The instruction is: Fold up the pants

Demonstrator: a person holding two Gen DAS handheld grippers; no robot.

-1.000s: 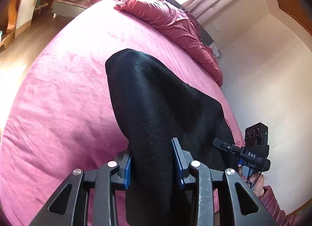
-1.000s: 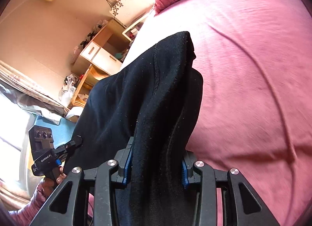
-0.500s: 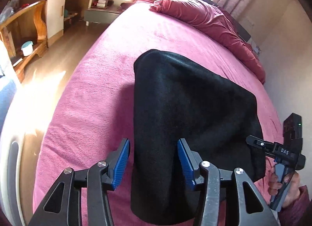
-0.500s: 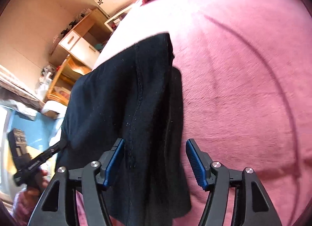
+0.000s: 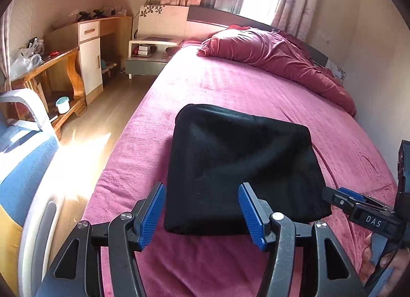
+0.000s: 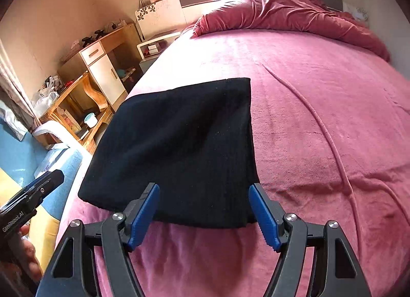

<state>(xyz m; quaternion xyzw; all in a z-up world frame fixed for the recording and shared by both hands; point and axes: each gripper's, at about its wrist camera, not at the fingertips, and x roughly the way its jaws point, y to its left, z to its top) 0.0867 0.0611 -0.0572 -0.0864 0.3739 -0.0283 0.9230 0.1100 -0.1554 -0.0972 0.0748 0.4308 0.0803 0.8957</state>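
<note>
Both grippers are spread wide with nothing between their blue pads. The left gripper [image 5: 202, 209] sits just short of the near edge of the pants [image 5: 238, 168], which lie folded into a flat black block on the pink bedspread [image 5: 230, 84], near the bed's left side. The right gripper [image 6: 205, 209] frames the pants' near right corner in its own view; whether its pads touch the cloth cannot be told.

Only the left wrist view shows the whole outline of the folded pants, rounded at the far left corner, and the right gripper from outside, low at the right with a hand [image 5: 384, 266] on its handle. The right wrist view alone shows a long raised crease [image 6: 320, 122] running across the bedspread to the right of the pants, and the left gripper's closed-looking tip at the left edge. A crumpled red duvet [image 6: 282, 12] lies at the head of the bed, and a wooden desk [image 5: 59, 66] stands along the left wall.
</note>
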